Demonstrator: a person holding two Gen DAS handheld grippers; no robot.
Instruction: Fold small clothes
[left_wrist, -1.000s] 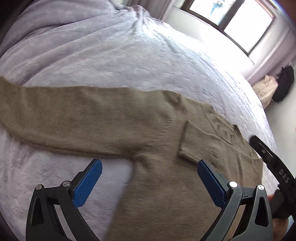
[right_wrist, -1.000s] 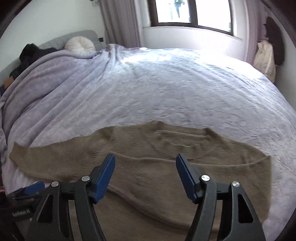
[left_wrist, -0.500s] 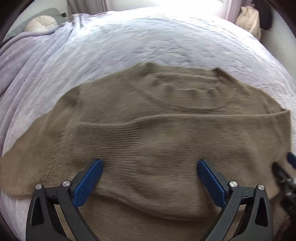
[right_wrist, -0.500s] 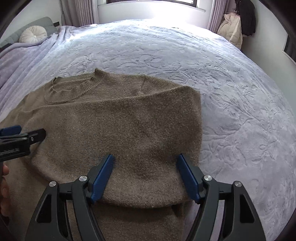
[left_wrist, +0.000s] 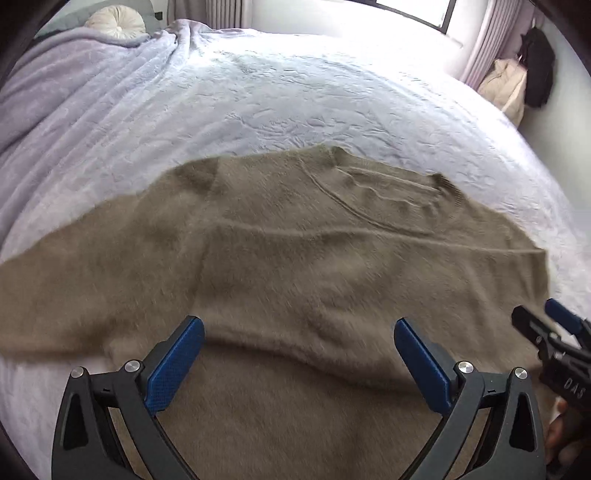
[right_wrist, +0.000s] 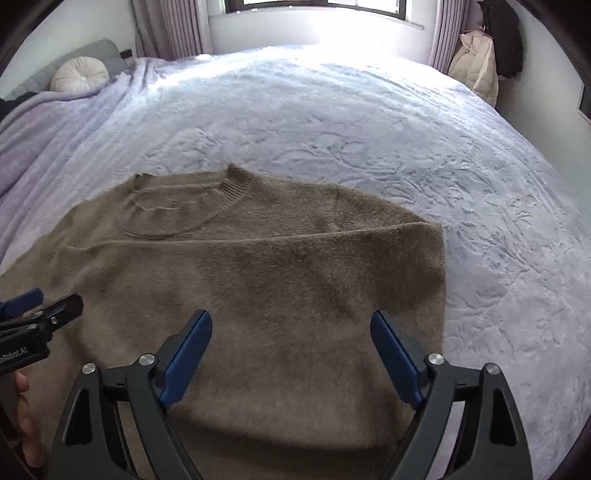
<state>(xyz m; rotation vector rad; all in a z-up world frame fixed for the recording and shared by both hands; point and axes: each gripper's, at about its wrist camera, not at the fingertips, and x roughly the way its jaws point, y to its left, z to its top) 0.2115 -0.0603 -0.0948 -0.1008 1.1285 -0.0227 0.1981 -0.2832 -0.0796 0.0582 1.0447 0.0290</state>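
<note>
One sweater (left_wrist: 295, 266) is lying flat on the bed (left_wrist: 258, 96), collar toward the window, and I am working over its near part. Its right sleeve is already lying folded across the chest, the fold making a straight edge at the garment's right side; the left sleeve (left_wrist: 74, 288) is stretching out over the blanket at the left, not yet folded in. So I am judging the fold to be partly done, with the left sleeve and the fold of the body to come.

My left gripper (left_wrist: 299, 354) is hanging above the cloth with its jaws spread wide and nothing between the pads but the knit lying below them. My right gripper (right_wrist: 291, 350) is over the folded sleeve, its jaws opening at this moment, with only flat cloth beneath them and no grip on it that I can see.

The next move, as I am reading it, is asking for my left jaws to go out to the left sleeve, pinch it near the cuff or mid-length, and carry it across the chest without dragging the body askew. The fuzzy knit is looking soft and likely to cling to the plush blanket, so a clean lift is mattering.

Around, a round cushion (right_wrist: 79, 74) is sitting at the headboard and a pale bag (right_wrist: 476, 70) with a dark garment is hanging by the wall, well apart. Nothing is standing in the way
</note>
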